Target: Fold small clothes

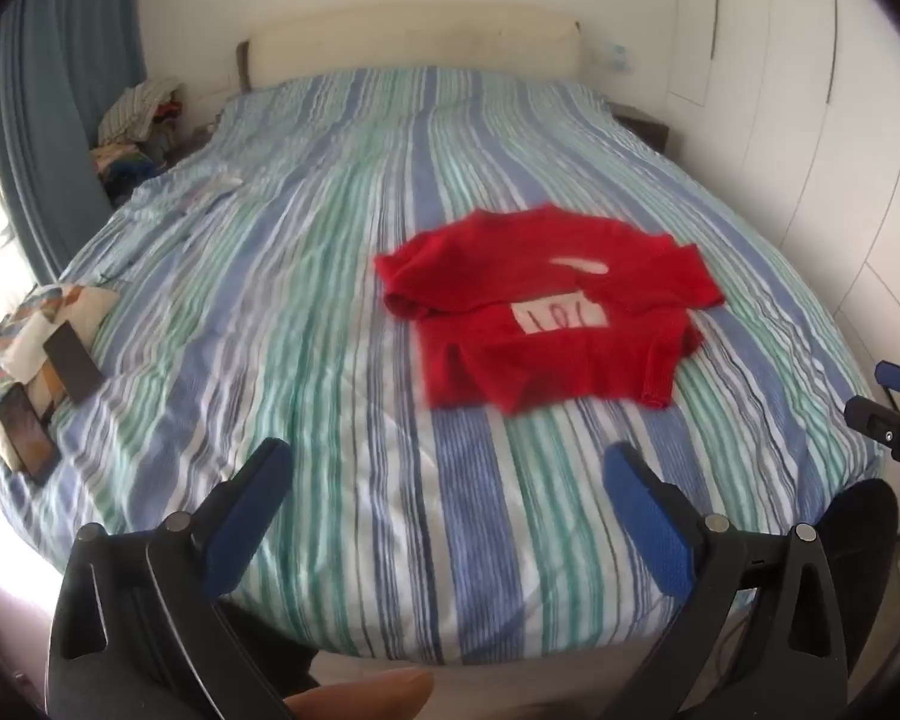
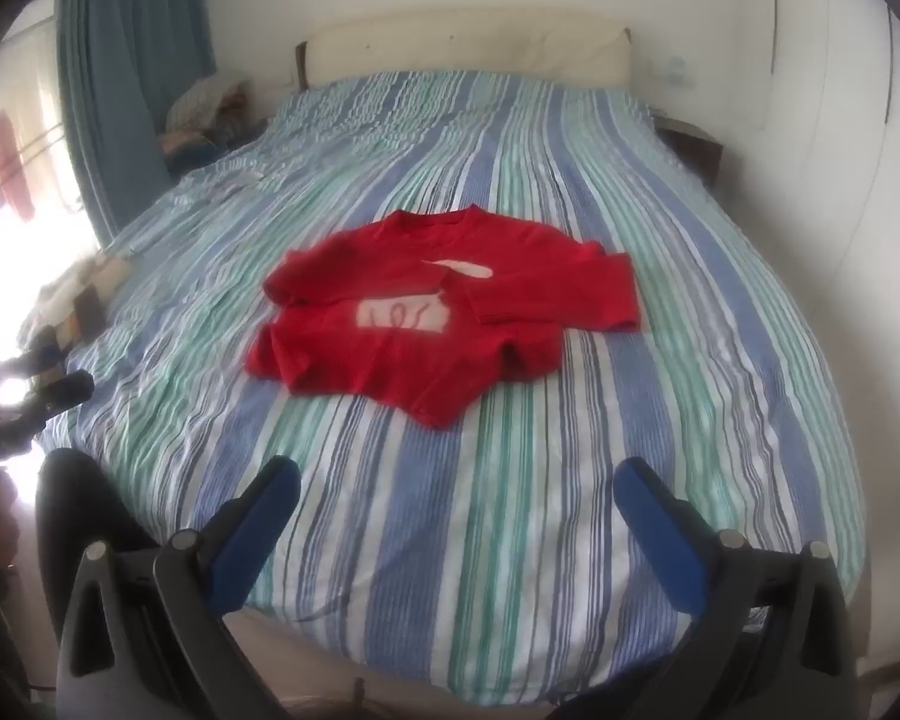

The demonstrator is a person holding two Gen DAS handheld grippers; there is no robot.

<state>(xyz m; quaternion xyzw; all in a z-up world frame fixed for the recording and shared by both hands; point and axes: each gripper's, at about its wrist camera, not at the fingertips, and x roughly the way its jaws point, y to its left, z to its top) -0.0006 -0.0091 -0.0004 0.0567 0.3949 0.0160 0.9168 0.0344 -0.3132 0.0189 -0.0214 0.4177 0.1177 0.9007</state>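
I see a small red top [image 1: 546, 312] lying on the bed [image 1: 330, 360], a bit right of the middle in my left wrist view and close to the middle in my right wrist view [image 2: 444, 312]. It is partly folded, with the sleeves laid across the front and a pale patch with red marks showing in the middle; the marks are too blurry for me to read. The striped blue, green and white bed cover lies under it and fills most of both frames. My left gripper [image 1: 447, 474] sits at the bottom of its frame with its blue fingers spread wide apart, holding nothing, near the bed's front edge and well apart from the red top. My right gripper [image 2: 456, 480] is the same, wide apart at the bottom of its own frame, and I can also see it at the right edge of the left view. Only the left view shows clearly a folded cloth pile [image 1: 30, 360] with dark flat things on it at the left edge; in the right view that spot is washed out by light. Both views show a blue curtain [image 2: 126, 72] at upper left and a pale headboard [image 2: 468, 48] at the top.
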